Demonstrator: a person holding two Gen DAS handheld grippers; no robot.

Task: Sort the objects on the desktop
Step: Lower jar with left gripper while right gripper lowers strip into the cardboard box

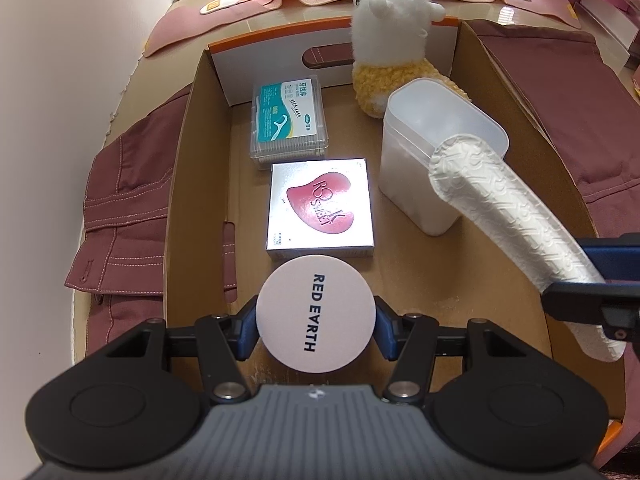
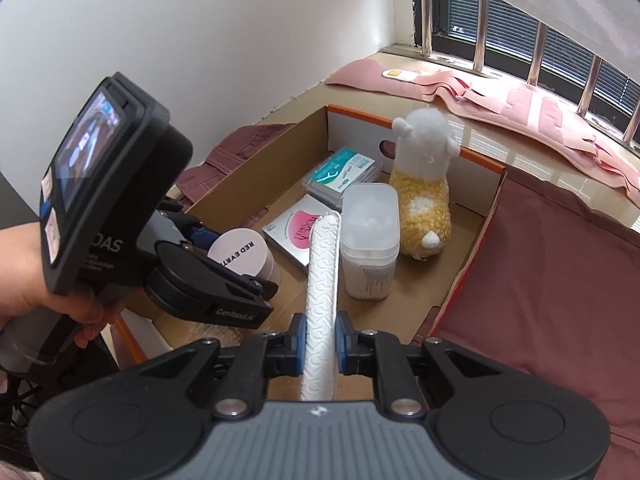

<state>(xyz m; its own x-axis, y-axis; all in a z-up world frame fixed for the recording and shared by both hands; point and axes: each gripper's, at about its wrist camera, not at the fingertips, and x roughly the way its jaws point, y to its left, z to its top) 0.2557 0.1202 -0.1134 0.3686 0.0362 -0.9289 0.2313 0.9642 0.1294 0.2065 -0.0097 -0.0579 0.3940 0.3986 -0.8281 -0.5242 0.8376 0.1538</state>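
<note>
Both grippers hold things over the cardboard box point(image 1: 192, 184).
Left gripper point(image 1: 316, 326) jaws clamp the round jar point(image 1: 316, 314); right gripper point(image 2: 321, 346) jaws clamp the white embossed strip point(image 2: 322, 280).

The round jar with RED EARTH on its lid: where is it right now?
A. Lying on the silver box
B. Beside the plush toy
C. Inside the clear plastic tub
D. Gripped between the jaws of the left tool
D: the round jar sits between the blue pads of the left gripper, over the cardboard box.
</note>
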